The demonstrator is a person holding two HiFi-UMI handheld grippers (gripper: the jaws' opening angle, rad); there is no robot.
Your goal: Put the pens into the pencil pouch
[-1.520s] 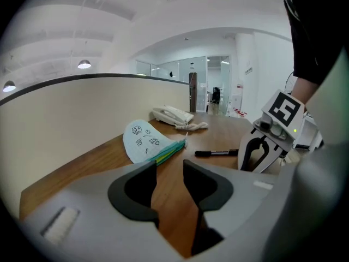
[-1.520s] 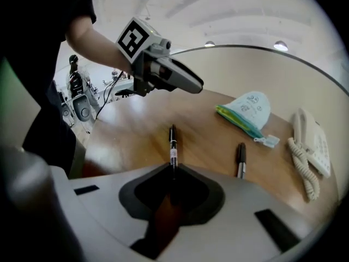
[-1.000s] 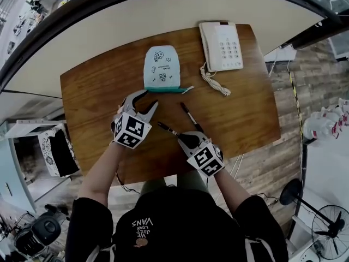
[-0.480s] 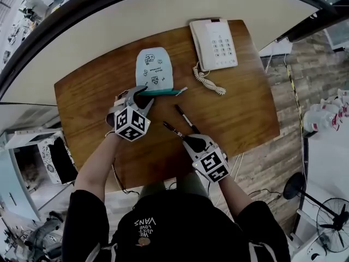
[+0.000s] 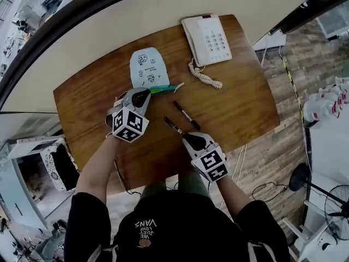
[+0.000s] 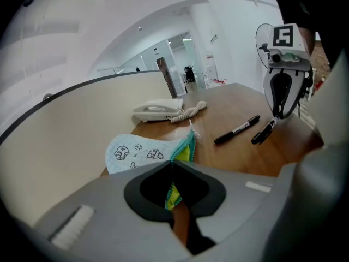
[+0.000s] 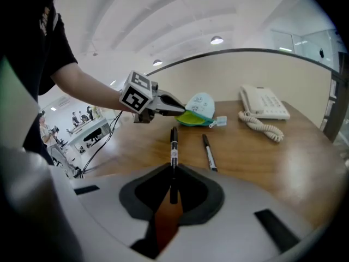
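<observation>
The pale blue pencil pouch lies on the wooden table, its teal zip mouth facing me. My left gripper has just been closing, and its jaws now pinch the near lip of the pouch, baring the yellow lining. My right gripper is shut on a black pen that sticks out ahead of the jaws toward the pouch. A second black pen lies loose on the table between the two grippers, also seen as the loose pen from the left gripper.
A white desk phone with a coiled cord sits at the far right of the table. A curved cream partition runs behind the table. The table's right edge drops to plank flooring.
My left gripper went from wide open short of the pouch to shut on the pouch's near lip, which has lifted. The right gripper with its pen has barely shifted.
</observation>
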